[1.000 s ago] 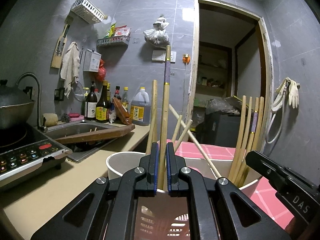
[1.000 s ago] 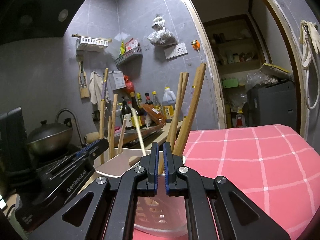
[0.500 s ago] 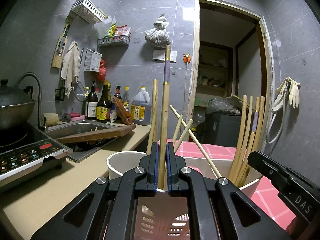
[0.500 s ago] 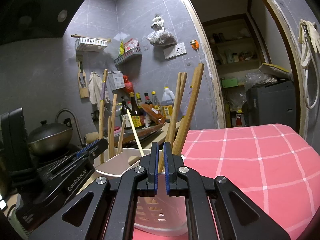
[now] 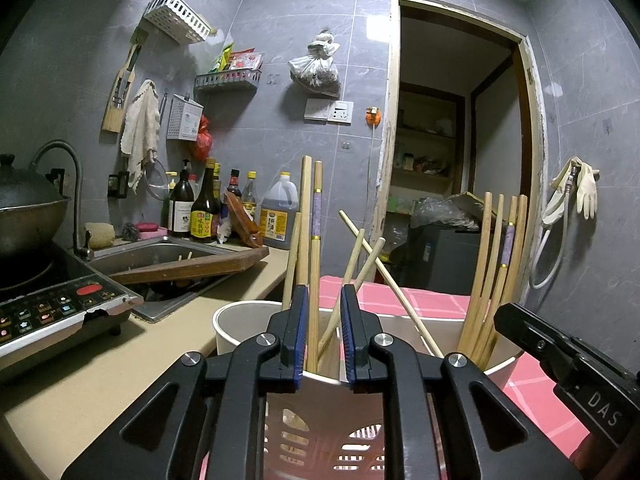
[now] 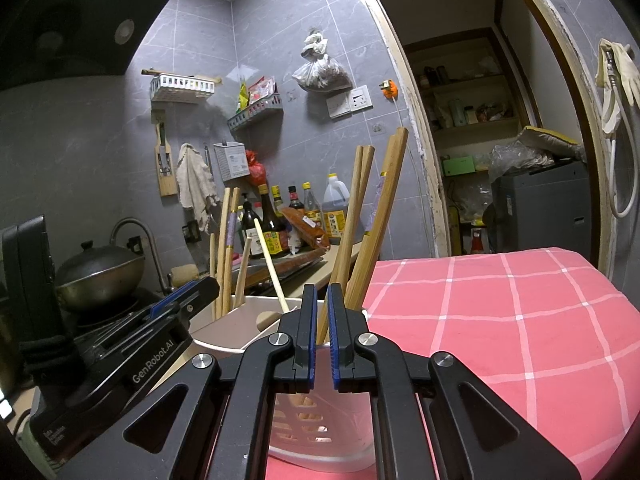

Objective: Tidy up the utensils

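Note:
A white slotted basket (image 5: 240, 320) stands on the counter's end, holding several wooden chopsticks. My left gripper (image 5: 323, 292) hovers at its near rim, and its jaws are opening. The purple-banded chopstick (image 5: 317, 208) stands upright between them, with no pad pressing on it. More chopsticks (image 5: 500, 248) lean at the basket's right side, and loose ones (image 5: 372, 256) cross in the middle. My right gripper (image 6: 322, 292) is shut at the basket's (image 6: 224, 332) other side. Leaning chopsticks (image 6: 376, 208) rise just behind its tips. Whether it pinches one I cannot tell.
An induction cooker (image 5: 52, 308) with a wok (image 5: 24, 216) sits on the left of the counter. Past it lies a sink (image 5: 160, 248) with a wooden board (image 5: 192, 268) across it, and sauce bottles (image 5: 200, 208) behind. A pink checked cloth (image 6: 500, 320) covers the surface to the right. A doorway opens behind it.
My left jaws have spread apart and let go of the purple-banded chopstick, which now sits lower in the basket. The right gripper has not moved.

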`<state>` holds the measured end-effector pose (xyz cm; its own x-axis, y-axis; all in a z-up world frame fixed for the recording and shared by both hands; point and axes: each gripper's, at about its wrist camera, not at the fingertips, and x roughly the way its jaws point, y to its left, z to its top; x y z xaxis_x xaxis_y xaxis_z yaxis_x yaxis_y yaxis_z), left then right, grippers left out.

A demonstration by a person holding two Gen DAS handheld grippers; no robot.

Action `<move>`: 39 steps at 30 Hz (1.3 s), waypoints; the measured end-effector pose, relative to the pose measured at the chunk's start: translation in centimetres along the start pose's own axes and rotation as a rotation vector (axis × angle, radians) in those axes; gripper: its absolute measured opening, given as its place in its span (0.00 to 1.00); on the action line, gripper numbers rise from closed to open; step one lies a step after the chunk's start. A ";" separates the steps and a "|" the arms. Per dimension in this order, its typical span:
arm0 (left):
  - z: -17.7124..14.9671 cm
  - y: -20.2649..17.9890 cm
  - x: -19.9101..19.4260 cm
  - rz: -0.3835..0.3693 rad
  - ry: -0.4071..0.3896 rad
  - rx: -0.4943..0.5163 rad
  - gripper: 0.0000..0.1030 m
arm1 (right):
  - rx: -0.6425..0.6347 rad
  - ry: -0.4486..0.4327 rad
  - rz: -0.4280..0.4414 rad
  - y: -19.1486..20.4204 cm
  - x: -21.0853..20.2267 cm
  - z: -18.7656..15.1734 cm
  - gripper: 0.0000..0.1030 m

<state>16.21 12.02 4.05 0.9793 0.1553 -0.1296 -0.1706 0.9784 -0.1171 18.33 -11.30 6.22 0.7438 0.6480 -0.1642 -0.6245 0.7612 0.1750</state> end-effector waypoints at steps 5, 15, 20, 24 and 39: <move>0.0 0.0 -0.1 -0.007 -0.004 -0.016 0.22 | -0.010 -0.029 -0.006 0.0 -0.7 0.2 0.04; 0.1 -0.7 -2.0 -0.013 -0.012 -0.028 0.36 | -0.010 -0.059 -0.050 -0.7 -2.5 0.3 0.20; 0.2 -1.4 -3.0 -0.007 0.000 -0.021 0.45 | -0.011 -0.083 -0.071 -1.0 -4.2 0.5 0.22; 0.2 -1.7 -3.9 -0.008 0.013 -0.029 0.53 | -0.005 -0.095 -0.097 -1.4 -5.5 0.9 0.30; 0.1 -4.3 -6.9 -0.079 0.084 -0.018 0.71 | 0.032 -0.063 -0.184 -3.5 -12.6 1.2 0.72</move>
<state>10.21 6.74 5.57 0.9773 0.0652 -0.2015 -0.0961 0.9843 -0.1479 11.39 -22.14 8.87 0.8588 0.4943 -0.1350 -0.4695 0.8646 0.1788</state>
